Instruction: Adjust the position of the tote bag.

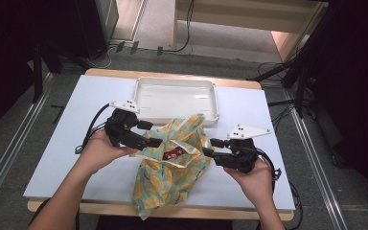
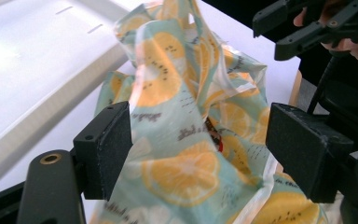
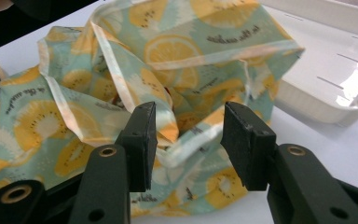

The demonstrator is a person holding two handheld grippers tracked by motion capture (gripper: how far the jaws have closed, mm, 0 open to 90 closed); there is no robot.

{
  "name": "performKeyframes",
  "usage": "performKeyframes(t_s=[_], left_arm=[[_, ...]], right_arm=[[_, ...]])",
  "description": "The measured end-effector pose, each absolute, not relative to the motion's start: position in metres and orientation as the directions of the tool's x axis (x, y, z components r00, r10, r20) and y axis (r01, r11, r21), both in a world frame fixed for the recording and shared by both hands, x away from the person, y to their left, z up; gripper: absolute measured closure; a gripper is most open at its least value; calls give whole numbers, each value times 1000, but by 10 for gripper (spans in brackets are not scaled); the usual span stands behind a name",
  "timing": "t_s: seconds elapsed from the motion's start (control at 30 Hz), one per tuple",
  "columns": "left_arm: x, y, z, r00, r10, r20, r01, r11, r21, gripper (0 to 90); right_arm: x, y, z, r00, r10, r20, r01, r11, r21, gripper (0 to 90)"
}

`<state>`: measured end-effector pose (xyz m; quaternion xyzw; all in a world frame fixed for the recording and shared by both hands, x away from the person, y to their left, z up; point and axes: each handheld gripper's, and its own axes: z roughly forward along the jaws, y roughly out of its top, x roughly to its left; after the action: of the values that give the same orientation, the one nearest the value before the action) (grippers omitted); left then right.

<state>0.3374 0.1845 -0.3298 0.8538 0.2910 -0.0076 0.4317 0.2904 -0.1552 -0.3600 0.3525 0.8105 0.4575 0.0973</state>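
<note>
High view has the lemon-print bag just in front of the white tray, mouth open, something red inside, left hand-held gripper and right hand-held gripper both wide, so nothing looks trayed yet.

A white tray sits at the far edge of the white table, and black cables trail across the grey floor beyond.
</note>
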Motion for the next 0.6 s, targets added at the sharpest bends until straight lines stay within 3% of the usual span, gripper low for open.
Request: performKeyframes(t_s=[0.43, 0.6], left_arm=[[349, 212, -350, 815, 522, -253, 515, -450, 730, 242], [353, 212, -365, 799, 530, -285, 544, -434, 718, 280]], right_arm=[[302, -103, -364, -815, 555, 167, 450, 426, 785, 441], [310, -84, -373, -817, 560, 136, 444, 463, 767, 479]])
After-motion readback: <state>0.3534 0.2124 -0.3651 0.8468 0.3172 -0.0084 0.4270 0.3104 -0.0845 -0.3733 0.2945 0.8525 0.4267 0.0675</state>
